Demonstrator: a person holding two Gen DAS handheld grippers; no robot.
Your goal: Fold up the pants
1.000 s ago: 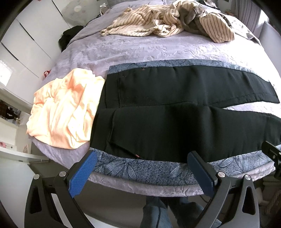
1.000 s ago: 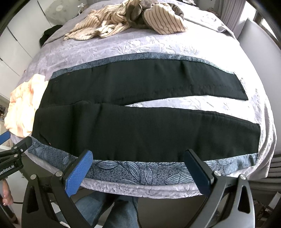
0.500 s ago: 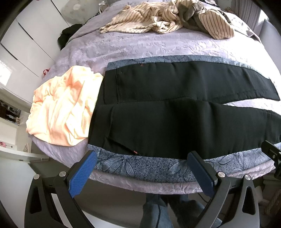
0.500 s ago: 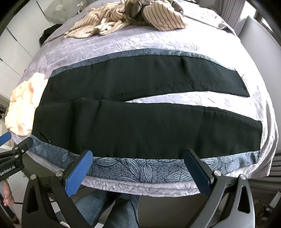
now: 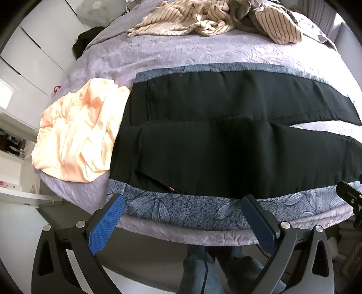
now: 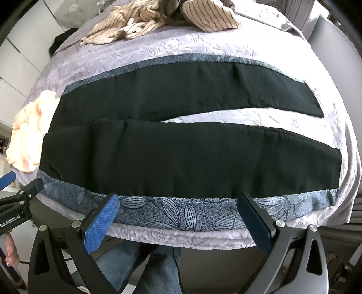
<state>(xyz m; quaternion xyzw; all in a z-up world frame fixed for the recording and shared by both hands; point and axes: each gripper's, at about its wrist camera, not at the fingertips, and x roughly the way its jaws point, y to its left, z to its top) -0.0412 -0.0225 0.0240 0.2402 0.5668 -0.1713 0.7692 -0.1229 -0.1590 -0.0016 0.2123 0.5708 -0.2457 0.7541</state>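
Along the bed's near edge black pants [image 6: 181,158] lay flat, both the left gripper [image 5: 183,217] and right gripper [image 6: 178,214] wide apart (empty), best pinching that near leg's edge evenly.

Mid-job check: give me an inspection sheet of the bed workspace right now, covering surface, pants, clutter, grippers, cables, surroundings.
Surface: lilac bedspread, with a blue floral mat under the pants.
Job's things: black pants spread flat, unfolded, legs apart, waist toward the left.
Clutter: peach garment touching the waist end; striped clothes pile at the far side.
Grippers: left gripper and right gripper open, off the bed's near edge, holding nothing.
Cables: nothing seen.
Surroundings: white cabinets at left; person's jeans below.
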